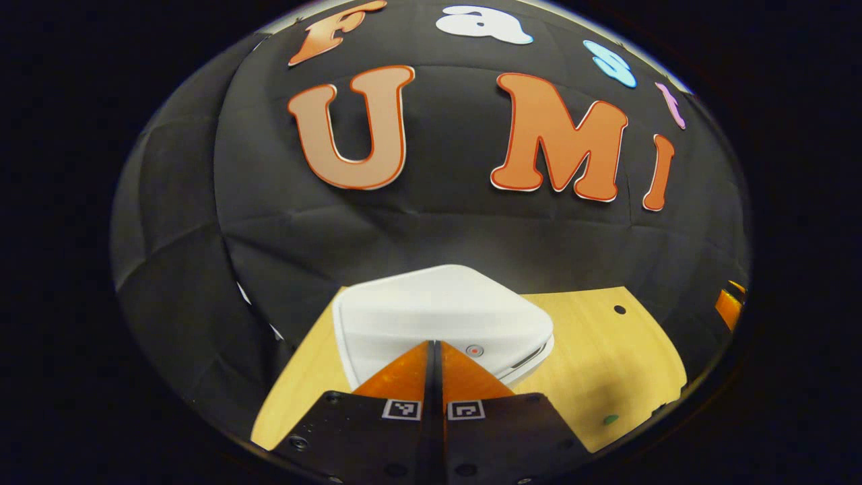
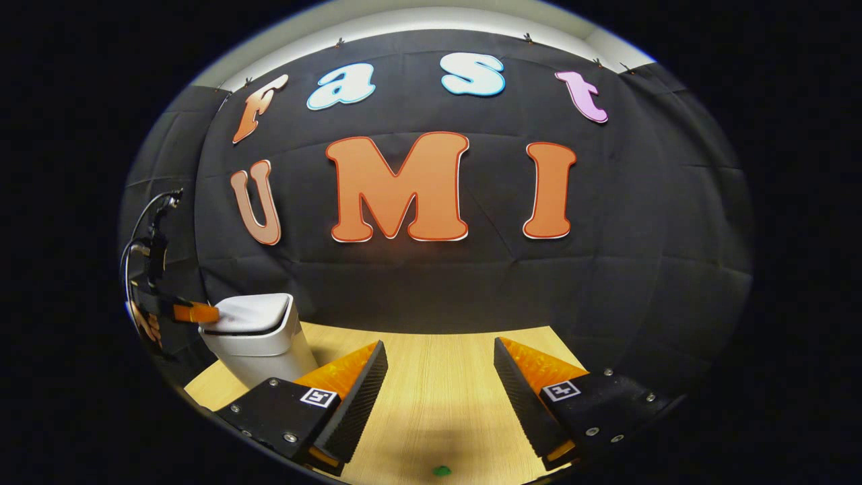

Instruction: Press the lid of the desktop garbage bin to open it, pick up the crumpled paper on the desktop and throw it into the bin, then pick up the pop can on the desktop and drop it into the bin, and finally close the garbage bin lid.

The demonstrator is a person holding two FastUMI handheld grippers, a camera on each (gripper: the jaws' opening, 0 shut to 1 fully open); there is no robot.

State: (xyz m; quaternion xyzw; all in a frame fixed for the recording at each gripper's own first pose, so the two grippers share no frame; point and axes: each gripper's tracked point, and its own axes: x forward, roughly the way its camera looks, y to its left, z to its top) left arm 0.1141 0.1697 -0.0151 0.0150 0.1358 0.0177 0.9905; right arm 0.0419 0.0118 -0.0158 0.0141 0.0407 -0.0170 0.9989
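Observation:
The white desktop bin [image 1: 438, 316] stands on the wooden table [image 1: 606, 357] right in front of my left gripper [image 1: 434, 345]. Its lid is down, with a small round button [image 1: 475, 350] near the front edge. The left gripper is shut with nothing between its fingers, and its tips rest at the lid's near edge. In the right gripper view the bin [image 2: 259, 337] stands at the far left, with the left gripper [image 2: 210, 313] touching its lid from the left. My right gripper [image 2: 439, 342] is open above bare table [image 2: 438, 404], holding nothing.
The black cloth wall stands close behind the bin and the table's far edge. A small green dot [image 2: 441, 470] marks the table near the right gripper, and the same green dot [image 1: 611, 419] lies right of the bin. A cable [image 2: 138, 229] loops above the left gripper.

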